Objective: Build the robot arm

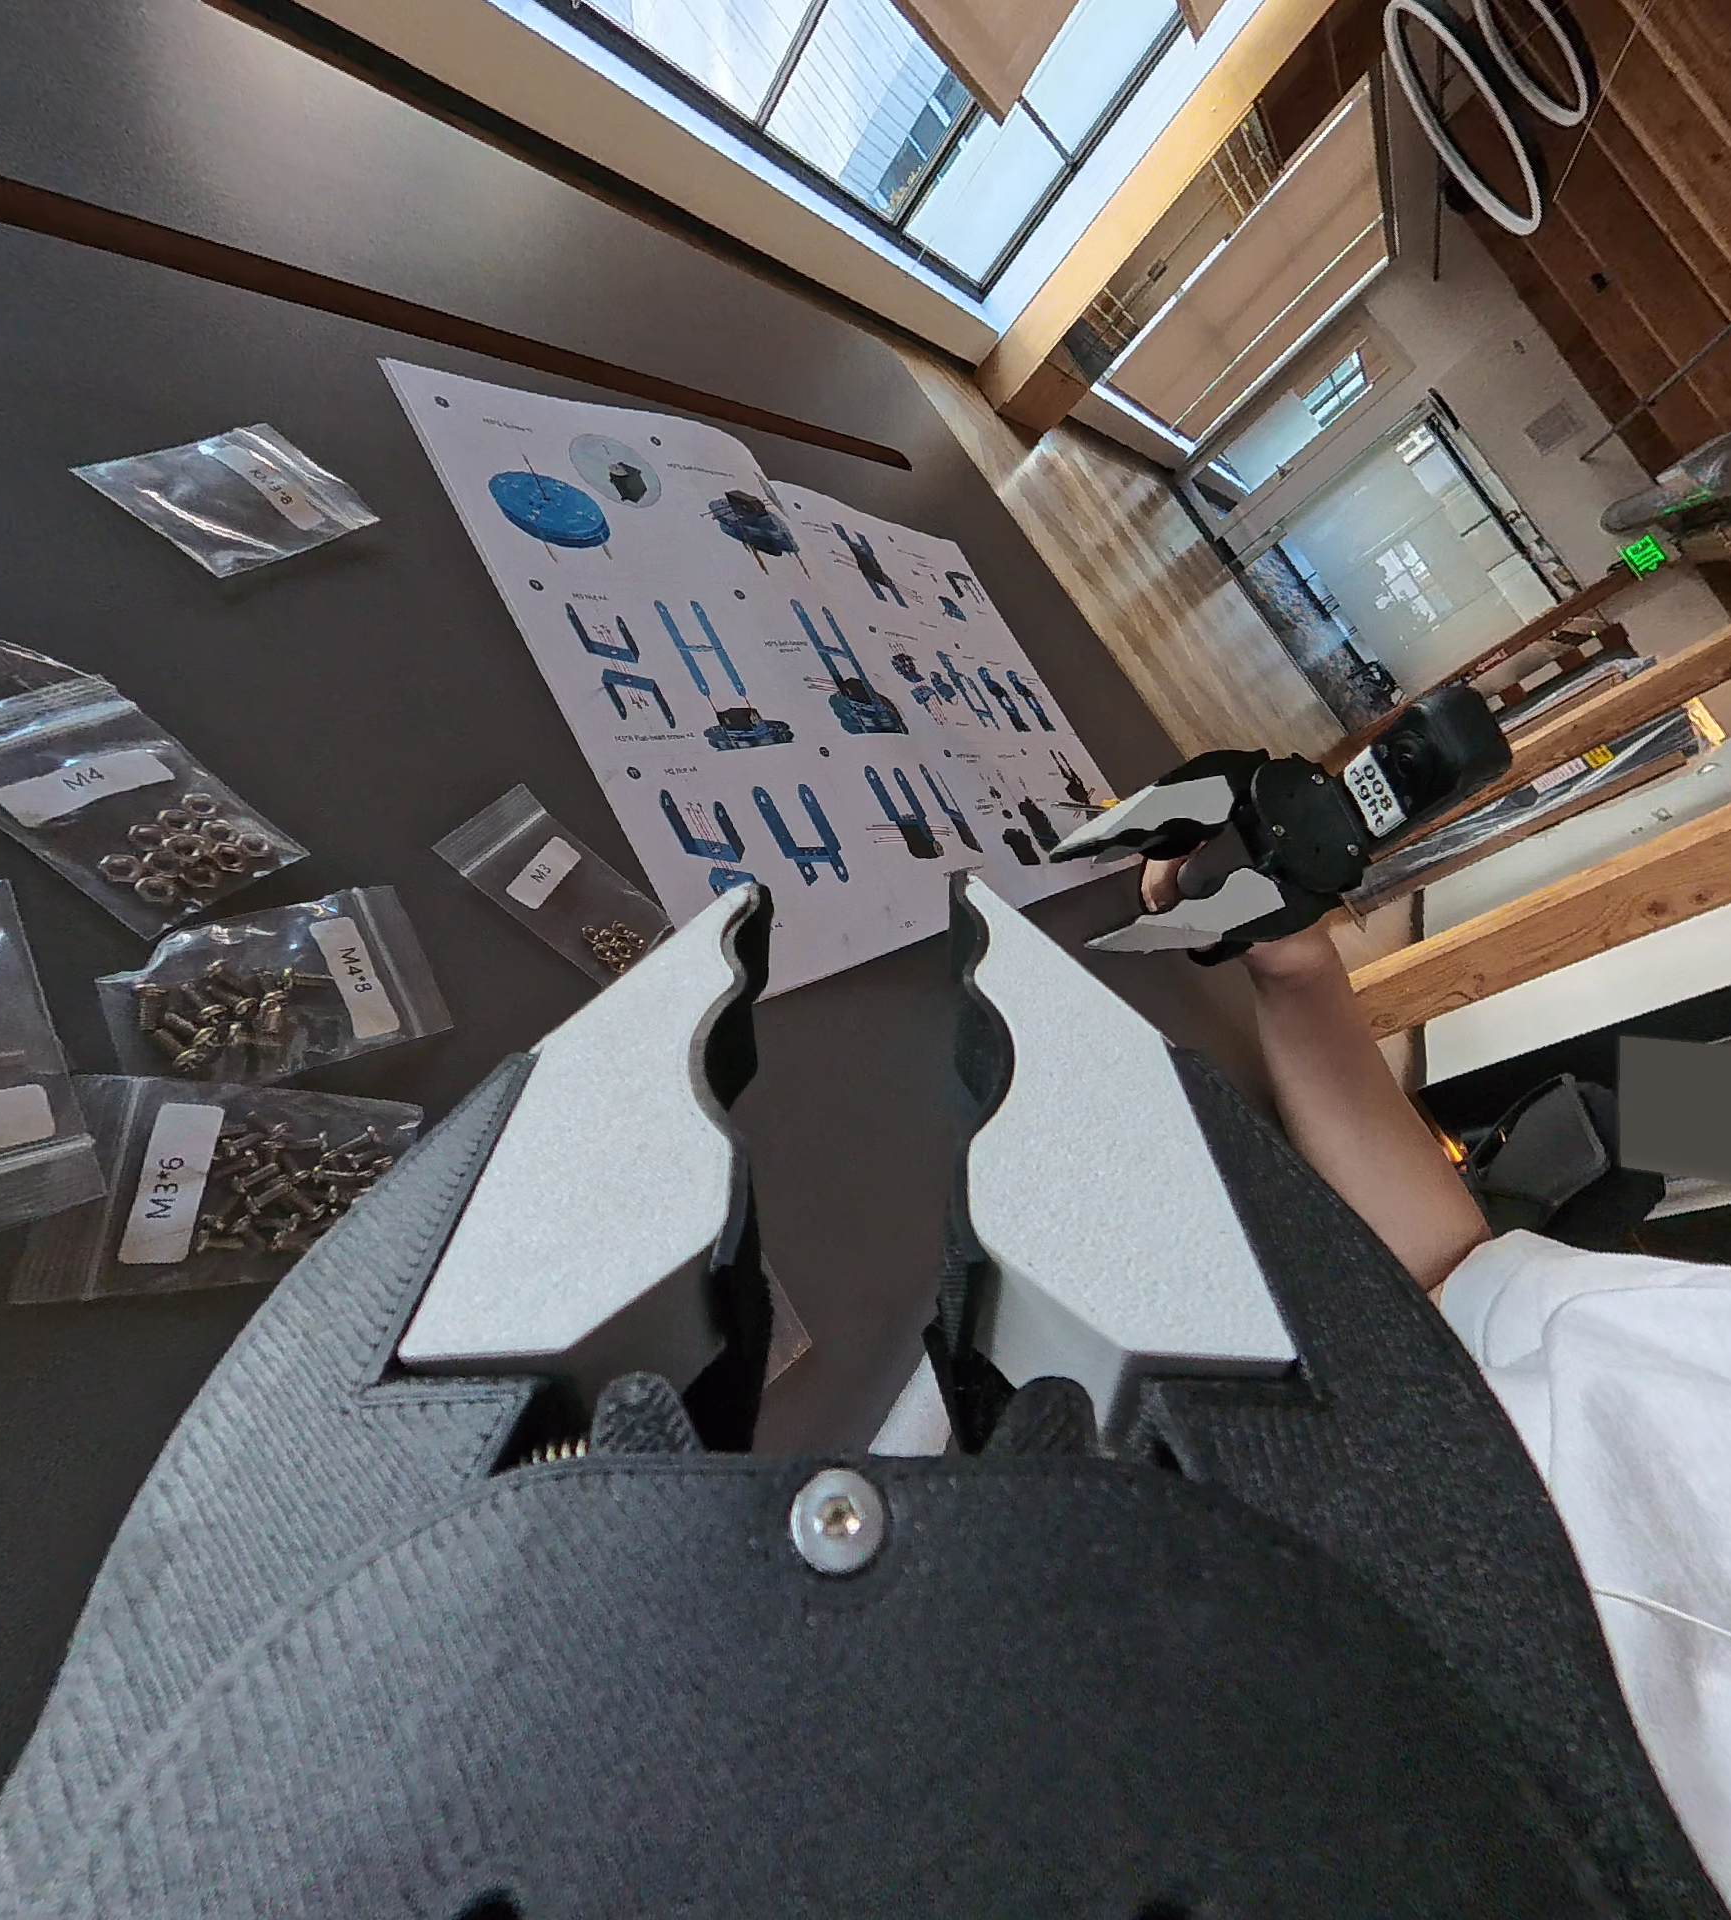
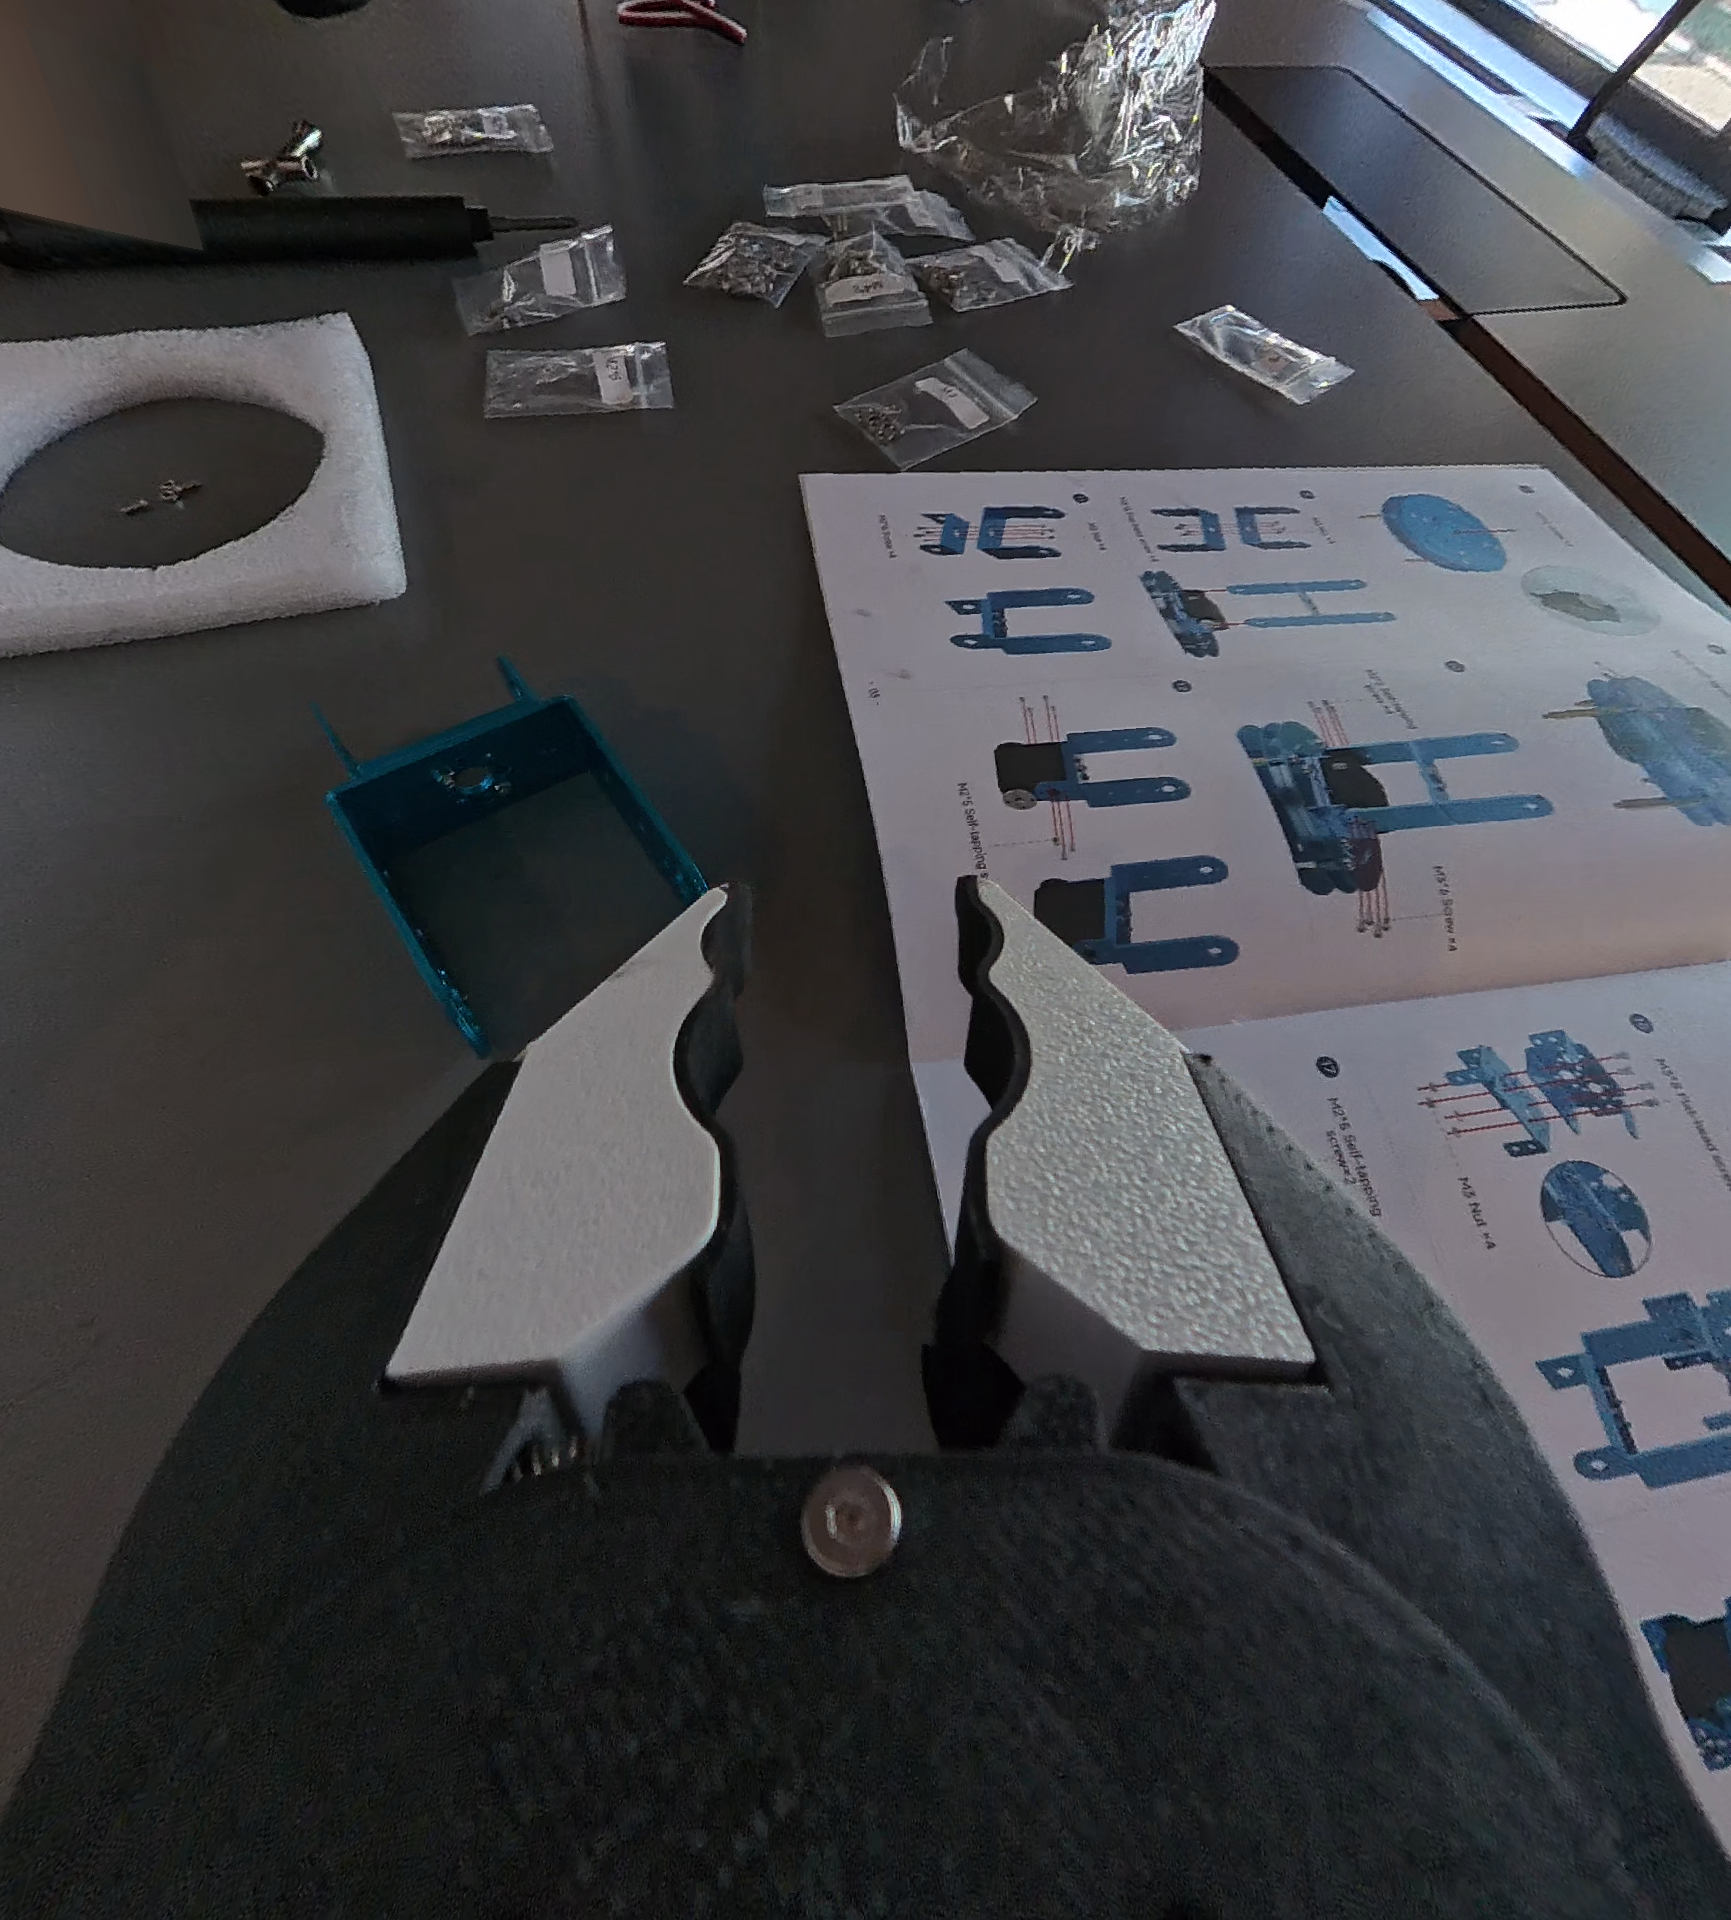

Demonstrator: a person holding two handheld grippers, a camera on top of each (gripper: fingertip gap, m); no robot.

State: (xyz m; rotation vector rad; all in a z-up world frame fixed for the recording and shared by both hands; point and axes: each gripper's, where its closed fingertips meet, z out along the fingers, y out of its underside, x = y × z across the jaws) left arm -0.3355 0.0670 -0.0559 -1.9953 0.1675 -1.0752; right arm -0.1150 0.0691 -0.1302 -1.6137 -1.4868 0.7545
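Both grippers stand empty, jaws parted: the right gripper (image 2: 845,899) hovers just beside a loose blue metal bracket (image 2: 518,847) on the dark table (image 2: 165,1039), the left gripper (image 1: 856,899) over the open instruction sheet (image 1: 736,644). Hardware bags (image 1: 248,997) lie sealed nearby.

The left gripper (image 1: 856,904), white-fingered and spread, holds nothing above the near edge of the open white instruction booklet (image 1: 736,665). The right gripper (image 2: 845,899), likewise spread and empty, hovers just beside a blue metal U-shaped bracket (image 2: 518,831) lying on the dark grey table (image 2: 165,883).
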